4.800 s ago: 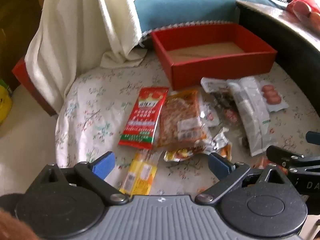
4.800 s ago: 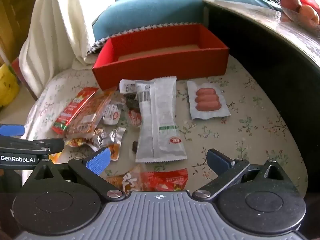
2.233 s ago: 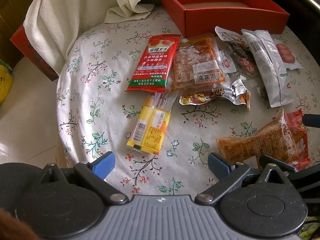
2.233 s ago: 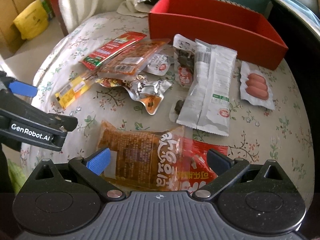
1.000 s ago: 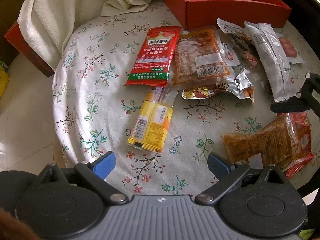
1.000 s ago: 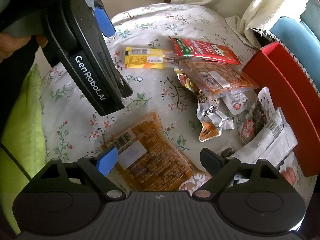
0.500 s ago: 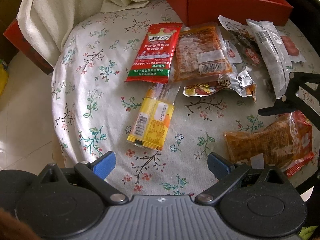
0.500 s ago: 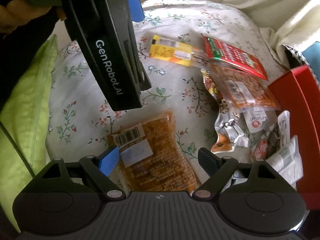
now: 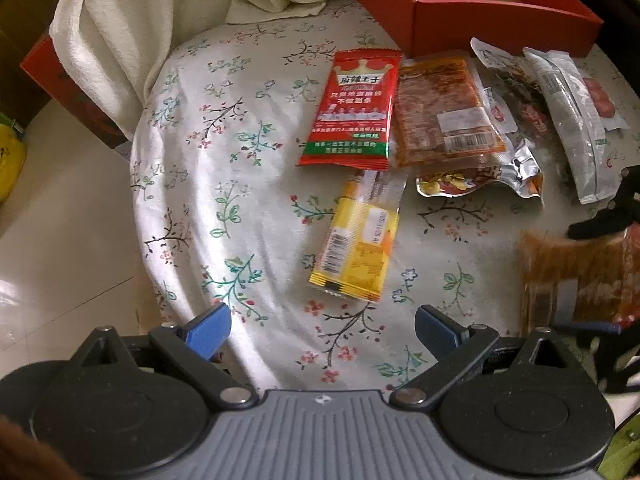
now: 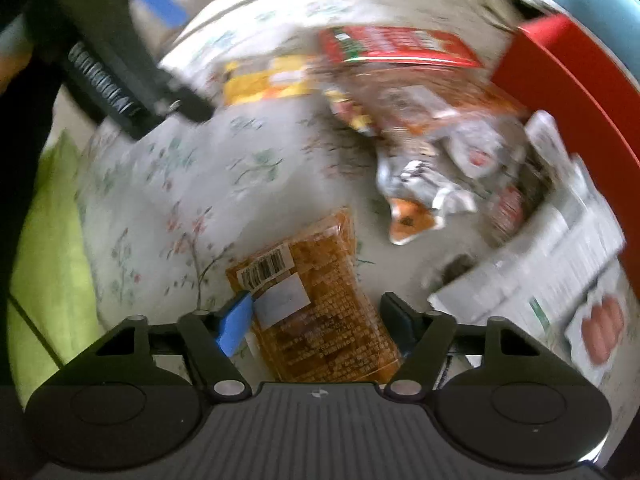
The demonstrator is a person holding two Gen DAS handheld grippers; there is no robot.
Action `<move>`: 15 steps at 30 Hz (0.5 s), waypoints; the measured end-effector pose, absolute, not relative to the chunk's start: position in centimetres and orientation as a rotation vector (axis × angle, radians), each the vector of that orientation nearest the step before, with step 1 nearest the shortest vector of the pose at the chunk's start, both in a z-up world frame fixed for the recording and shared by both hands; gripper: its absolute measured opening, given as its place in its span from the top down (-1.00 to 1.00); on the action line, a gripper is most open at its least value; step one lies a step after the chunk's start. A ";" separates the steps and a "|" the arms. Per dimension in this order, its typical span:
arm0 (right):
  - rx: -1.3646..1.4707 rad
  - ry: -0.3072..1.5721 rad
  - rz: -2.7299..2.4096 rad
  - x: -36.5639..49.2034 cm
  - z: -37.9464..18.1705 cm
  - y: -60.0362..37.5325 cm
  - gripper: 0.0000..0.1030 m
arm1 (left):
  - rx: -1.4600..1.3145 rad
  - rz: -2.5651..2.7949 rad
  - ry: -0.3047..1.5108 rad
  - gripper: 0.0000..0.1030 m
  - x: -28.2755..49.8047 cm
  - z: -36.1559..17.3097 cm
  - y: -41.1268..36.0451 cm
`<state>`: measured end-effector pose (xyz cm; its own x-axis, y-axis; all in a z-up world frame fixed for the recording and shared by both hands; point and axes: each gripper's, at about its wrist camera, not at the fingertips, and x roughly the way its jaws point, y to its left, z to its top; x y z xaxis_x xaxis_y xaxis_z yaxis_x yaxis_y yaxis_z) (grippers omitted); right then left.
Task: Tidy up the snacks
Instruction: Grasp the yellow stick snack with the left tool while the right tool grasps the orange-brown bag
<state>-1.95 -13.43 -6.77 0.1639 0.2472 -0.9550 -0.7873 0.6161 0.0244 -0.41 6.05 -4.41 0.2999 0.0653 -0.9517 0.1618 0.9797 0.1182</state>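
The right gripper (image 10: pixel 318 320) straddles the near end of an orange-brown snack packet (image 10: pixel 312 304) lying flat on the floral tabletop (image 9: pixel 240 160), fingers apart on either side of it; whether the blue pad (image 10: pixel 236 324) and its dark partner already press the wrapper cannot be told through the motion blur. The packet's long axis runs forward and slightly left from the fingers, barcode end farthest away, so the fingers cross its narrow width. This hand is plainly the nearer of the two.

The left gripper (image 9: pixel 322 328) hovers with fingers spread wide and nothing between them, near the tabletop's front rim. Just ahead of it lies a yellow snack packet (image 9: pixel 356 248), long axis pointing away toward a red packet with Chinese lettering (image 9: pixel 352 108).

The open red box (image 9: pixel 472 8), seemingly the snacks' destination, sits at the far side of the tabletop, beyond a cluster of overlapping packets: a clear pack of reddish-brown strips (image 9: pixel 444 112), a crumpled foil wrapper (image 9: pixel 480 176), a long white packet (image 9: pixel 576 120) and a sausage pack (image 10: pixel 600 328). A lifted packet would likely need to clear that cluster. Bare cloth lies left of the orange-brown packet; the tabletop's curved edge falls away close behind both grippers.
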 end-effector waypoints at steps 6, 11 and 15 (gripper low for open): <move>-0.397 1.161 0.715 -1.6 -6.9 -15.1 -0.44 | 0.234 -0.097 1.264 -0.83 1.3 -4.6 5.7; -0.398 1.165 0.732 -2.0 -7.3 -15.2 -0.87 | 0.316 -0.142 1.266 -0.82 3.7 -6.0 4.1; -0.448 1.156 0.753 -2.4 -7.5 -14.5 -1.00 | 0.300 -0.160 1.279 -0.81 5.1 -6.8 3.9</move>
<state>-2.44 -14.55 -7.47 0.2036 0.2987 -0.9324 -0.7321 0.6788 0.0576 5.12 3.88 -6.76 0.2839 0.0484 -0.9576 0.2828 0.9501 0.1318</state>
